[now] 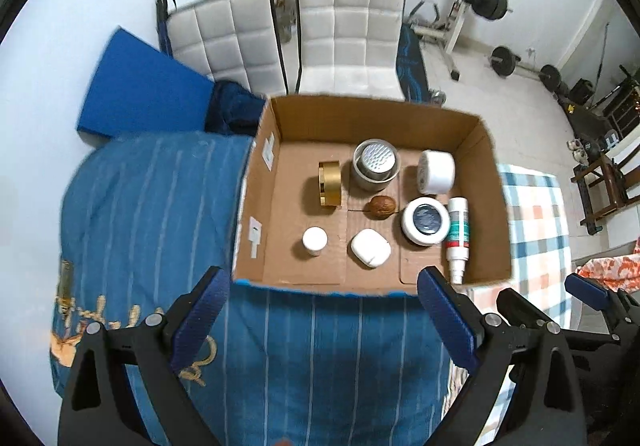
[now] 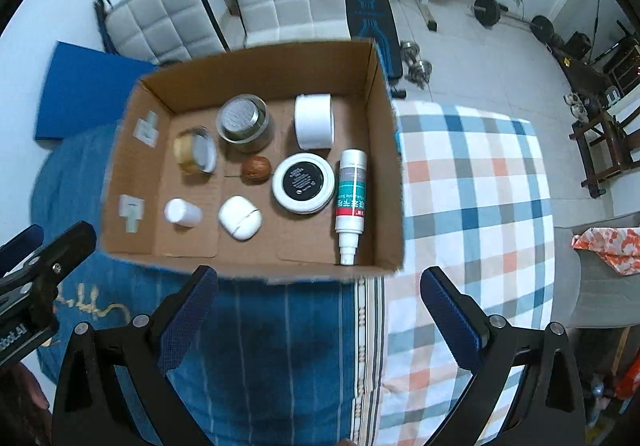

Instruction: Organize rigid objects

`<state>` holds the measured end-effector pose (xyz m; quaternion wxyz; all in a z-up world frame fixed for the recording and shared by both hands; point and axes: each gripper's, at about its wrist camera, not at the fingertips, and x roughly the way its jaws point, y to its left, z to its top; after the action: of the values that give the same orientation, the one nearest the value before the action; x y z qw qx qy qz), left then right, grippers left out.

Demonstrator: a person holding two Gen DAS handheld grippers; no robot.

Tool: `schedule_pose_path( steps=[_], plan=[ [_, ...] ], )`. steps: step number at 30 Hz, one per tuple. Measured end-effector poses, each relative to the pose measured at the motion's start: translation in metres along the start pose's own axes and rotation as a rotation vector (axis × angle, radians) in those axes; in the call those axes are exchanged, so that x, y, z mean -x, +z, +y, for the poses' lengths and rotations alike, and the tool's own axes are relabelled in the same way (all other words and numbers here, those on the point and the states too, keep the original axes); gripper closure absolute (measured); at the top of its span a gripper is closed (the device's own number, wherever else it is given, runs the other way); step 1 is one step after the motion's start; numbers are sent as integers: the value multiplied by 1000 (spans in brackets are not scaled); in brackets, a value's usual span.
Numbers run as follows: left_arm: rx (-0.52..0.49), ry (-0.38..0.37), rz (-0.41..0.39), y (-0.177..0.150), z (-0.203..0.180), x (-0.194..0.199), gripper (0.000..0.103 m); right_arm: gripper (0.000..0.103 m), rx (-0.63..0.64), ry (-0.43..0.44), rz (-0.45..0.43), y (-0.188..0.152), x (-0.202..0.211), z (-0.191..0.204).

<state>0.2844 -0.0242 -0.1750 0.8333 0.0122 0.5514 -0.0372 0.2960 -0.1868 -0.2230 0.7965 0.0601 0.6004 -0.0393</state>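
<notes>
Plainly, both claws hang spread wide with nothing in them: the left gripper [image 1: 322, 320] and the right gripper [image 2: 320, 316] sit just short of the near wall of the cardboard box [image 1: 486, 166], which rests on a blue striped blanket [image 1: 160, 206]. Inside, the spray bottle [image 2: 351, 198] lies along the right wall, the black-lidded jar [image 2: 303, 182] touching it, with the walnut [image 2: 256, 168] and white earbud case [image 2: 240, 217] nearby. Reaching in risks clipping the near wall and shifting the box on soft bedding, or nudging the round walnut so it rolls.
</notes>
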Motion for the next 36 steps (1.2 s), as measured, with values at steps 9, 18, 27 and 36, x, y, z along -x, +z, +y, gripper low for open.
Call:
schedule_pose_path(
  steps=[9,18,27,36],
  plan=[
    [-16,-53,-86,-44,0,107,6,0,0,53,-117,-71,120,-10],
    [-23,-74,-160,-77,-1,177,6,0,-11,72,-215,-113,202,-16],
    [-13,-76,-227,-91,0,218,6,0,2,48,-291,-132,249,-19],
    [-11,-74,-237,-98,-4,224,6,0,-4,13,-339,-132,267,-24]
  ],
)
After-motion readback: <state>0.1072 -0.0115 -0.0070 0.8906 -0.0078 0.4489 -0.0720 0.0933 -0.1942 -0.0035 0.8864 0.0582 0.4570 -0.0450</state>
